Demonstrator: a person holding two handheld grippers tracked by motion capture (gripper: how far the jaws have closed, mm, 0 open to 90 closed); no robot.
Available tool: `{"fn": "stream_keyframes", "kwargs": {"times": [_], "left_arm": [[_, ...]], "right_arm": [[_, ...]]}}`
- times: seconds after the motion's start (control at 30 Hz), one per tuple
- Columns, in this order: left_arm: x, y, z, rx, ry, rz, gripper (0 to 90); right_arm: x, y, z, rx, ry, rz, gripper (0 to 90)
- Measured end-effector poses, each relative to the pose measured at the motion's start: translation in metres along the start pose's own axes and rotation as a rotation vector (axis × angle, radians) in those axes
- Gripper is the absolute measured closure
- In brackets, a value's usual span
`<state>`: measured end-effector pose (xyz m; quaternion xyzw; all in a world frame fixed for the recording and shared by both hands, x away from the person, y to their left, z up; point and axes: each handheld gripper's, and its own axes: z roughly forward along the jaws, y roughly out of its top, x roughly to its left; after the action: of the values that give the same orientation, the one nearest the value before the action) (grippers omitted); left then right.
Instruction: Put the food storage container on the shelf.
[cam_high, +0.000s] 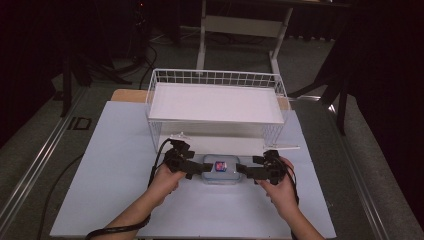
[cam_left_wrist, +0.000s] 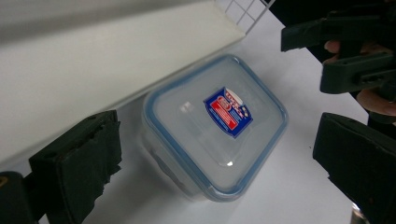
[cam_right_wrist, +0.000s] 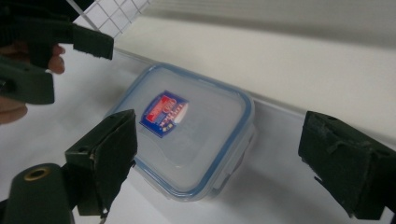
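A clear square food container (cam_high: 220, 170) with a blue-rimmed lid and a red and blue label sits on the white table top, just in front of the wire basket. My left gripper (cam_high: 202, 168) is at its left side and my right gripper (cam_high: 240, 169) at its right, both open. In the left gripper view the container (cam_left_wrist: 215, 126) lies between the wide-apart jaws of the left gripper (cam_left_wrist: 215, 140), with no contact visible. The right gripper view shows the container (cam_right_wrist: 187, 130) likewise between the spread jaws of the right gripper (cam_right_wrist: 219, 140).
A white wire basket (cam_high: 215, 77) with a white board (cam_high: 215, 102) across it stands close behind the container. The white table sheet (cam_high: 115, 165) spreads to both sides and toward me. A desk frame stands on the floor beyond the table.
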<state>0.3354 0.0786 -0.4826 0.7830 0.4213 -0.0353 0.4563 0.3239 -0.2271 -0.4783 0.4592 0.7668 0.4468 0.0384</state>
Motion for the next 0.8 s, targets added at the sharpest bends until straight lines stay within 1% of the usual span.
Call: {"fn": "stream_keyframes", "kwargs": {"times": [0.03, 0.13, 0.17, 0.2, 0.23, 0.27, 0.3, 0.33, 0.37, 0.43, 0.5, 0.53, 0.57, 0.63, 0.73, 0.77, 0.8], "left_arm": [[0.001, -0.001, 0.002, 0.007, -0.007, -0.011, 2.2], [0.003, -0.002, 0.006, 0.032, -0.022, -0.042, 2.2], [0.003, -0.003, 0.008, 0.039, -0.021, -0.047, 2.2], [0.004, -0.004, 0.01, 0.045, -0.031, -0.056, 2.2], [0.005, -0.004, 0.011, 0.049, -0.031, -0.064, 2.2], [0.005, -0.004, 0.011, 0.049, -0.031, -0.064, 2.2], [0.007, -0.005, 0.015, 0.059, -0.028, -0.091, 2.2], [0.009, -0.005, 0.016, 0.062, -0.017, -0.097, 2.2], [0.009, -0.006, 0.017, 0.059, -0.021, -0.109, 2.3], [0.012, -0.007, 0.02, 0.062, -0.026, -0.12, 2.5], [0.014, -0.009, 0.022, 0.069, -0.034, -0.134, 2.5], [0.014, -0.01, 0.023, 0.075, -0.034, -0.145, 2.6], [0.015, -0.011, 0.024, 0.081, -0.031, -0.149, 2.7], [0.016, -0.013, 0.027, 0.091, -0.031, -0.158, 7.9], [0.017, -0.013, 0.028, 0.098, -0.031, -0.16, 9.0], [0.018, -0.015, 0.03, 0.101, -0.033, -0.175, 14.9], [0.02, -0.016, 0.03, 0.105, -0.039, -0.192, 15.4]], "right_arm": [[-0.002, -0.001, 0.002, 0.006, 0.013, 0.025, 11.9], [-0.006, -0.003, 0.005, 0.013, 0.03, 0.082, 11.9], [-0.007, -0.004, 0.007, 0.015, 0.04, 0.101, 11.9], [-0.008, -0.004, 0.009, 0.021, 0.048, 0.118, 11.9], [-0.01, -0.005, 0.011, 0.032, 0.058, 0.144, 12.0], [-0.01, -0.005, 0.011, 0.032, 0.058, 0.144, 12.0], [-0.013, -0.006, 0.014, 0.044, 0.064, 0.177, 14.2], [-0.014, -0.007, 0.016, 0.053, 0.065, 0.186, 14.1], [-0.015, -0.008, 0.018, 0.06, 0.067, 0.2, 14.1], [-0.017, -0.009, 0.022, 0.074, 0.068, 0.215, 14.2], [-0.018, -0.011, 0.025, 0.086, 0.081, 0.234, 16.9], [-0.019, -0.012, 0.027, 0.096, 0.096, 0.245, 17.8], [-0.019, -0.013, 0.028, 0.097, 0.096, 0.255, 17.9], [-0.019, -0.015, 0.031, 0.105, 0.097, 0.263, 17.9], [-0.019, -0.016, 0.032, 0.109, 0.09, 0.27, 17.9], [-0.019, -0.017, 0.033, 0.11, 0.098, 0.281, 17.9], [-0.02, -0.017, 0.034, 0.114, 0.107, 0.288, 17.9]]}}
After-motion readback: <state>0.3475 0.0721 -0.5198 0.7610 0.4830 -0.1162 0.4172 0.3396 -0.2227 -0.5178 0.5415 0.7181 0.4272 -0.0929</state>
